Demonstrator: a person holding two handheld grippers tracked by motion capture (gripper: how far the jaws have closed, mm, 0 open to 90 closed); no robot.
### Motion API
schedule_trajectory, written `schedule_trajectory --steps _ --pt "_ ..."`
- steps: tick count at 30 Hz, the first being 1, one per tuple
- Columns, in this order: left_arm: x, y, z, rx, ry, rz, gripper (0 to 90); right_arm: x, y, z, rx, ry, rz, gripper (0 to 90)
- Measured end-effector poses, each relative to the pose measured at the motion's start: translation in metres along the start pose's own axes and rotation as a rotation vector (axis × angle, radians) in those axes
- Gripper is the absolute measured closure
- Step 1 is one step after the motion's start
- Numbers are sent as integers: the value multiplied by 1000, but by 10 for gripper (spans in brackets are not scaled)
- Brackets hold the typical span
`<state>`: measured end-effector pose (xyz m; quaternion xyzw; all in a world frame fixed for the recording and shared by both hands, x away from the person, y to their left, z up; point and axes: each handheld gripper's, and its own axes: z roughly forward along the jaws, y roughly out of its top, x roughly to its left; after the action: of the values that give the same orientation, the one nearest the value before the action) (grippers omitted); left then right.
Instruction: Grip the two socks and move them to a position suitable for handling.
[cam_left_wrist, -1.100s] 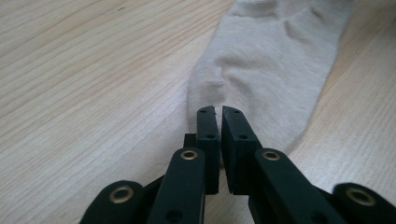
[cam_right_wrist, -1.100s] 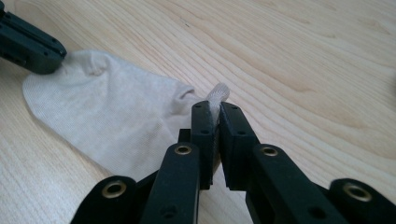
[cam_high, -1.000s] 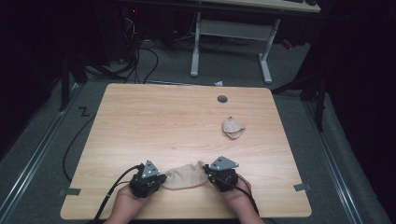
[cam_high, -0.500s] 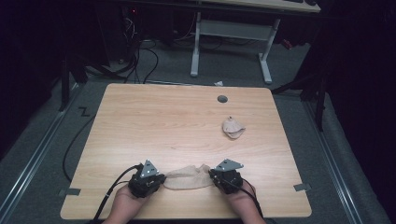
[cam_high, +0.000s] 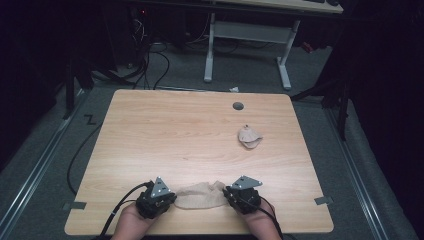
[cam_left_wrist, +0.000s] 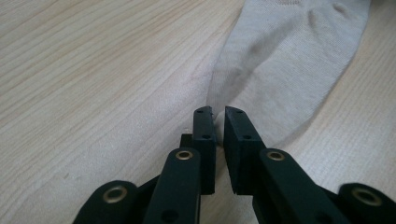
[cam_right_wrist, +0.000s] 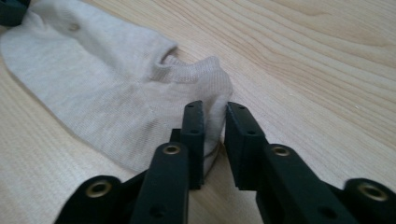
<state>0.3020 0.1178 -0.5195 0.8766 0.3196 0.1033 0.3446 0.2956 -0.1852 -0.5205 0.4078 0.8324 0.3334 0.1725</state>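
Found a beige sock (cam_high: 200, 196) lying flat on the wooden table (cam_high: 165, 130), close to its six o'clock edge, stretched along the nine-to-three line between the two tongs. Noted fine ribbed knit, a faint grey smudge near one end in the left gripper view, and a rolled cuff opening at the other in the right gripper view.

Saw the left gripper (cam_left_wrist: 218, 116) at the sock's nine o'clock end, jaws drawn to a thin slit with the fabric edge pinched between them. Saw the right gripper (cam_right_wrist: 215, 112) at the three o'clock end, jaws likewise nearly together, nipping the cuff corner.

Spotted a second beige sock, bunched up (cam_high: 249, 136), well apart toward two o'clock, with a small dark round grommet (cam_high: 238, 106) beyond it near twelve.
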Motion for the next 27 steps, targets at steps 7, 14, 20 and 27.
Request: schedule_trajectory --steps 7,14,20,27 --pt "4 1 -19 -78 1 -39 767 -7 2 -14 -84 -11 36 690" --pt "34 -7 -37 -130 38 -102 674 -27 14 -17 -104 -72 40 706" --pt "54 -14 -45 -168 60 -178 656 -66 45 -2 -119 -136 88 718" --pt "56 -14 -44 -167 60 -172 654 -103 78 29 -68 -221 106 656"
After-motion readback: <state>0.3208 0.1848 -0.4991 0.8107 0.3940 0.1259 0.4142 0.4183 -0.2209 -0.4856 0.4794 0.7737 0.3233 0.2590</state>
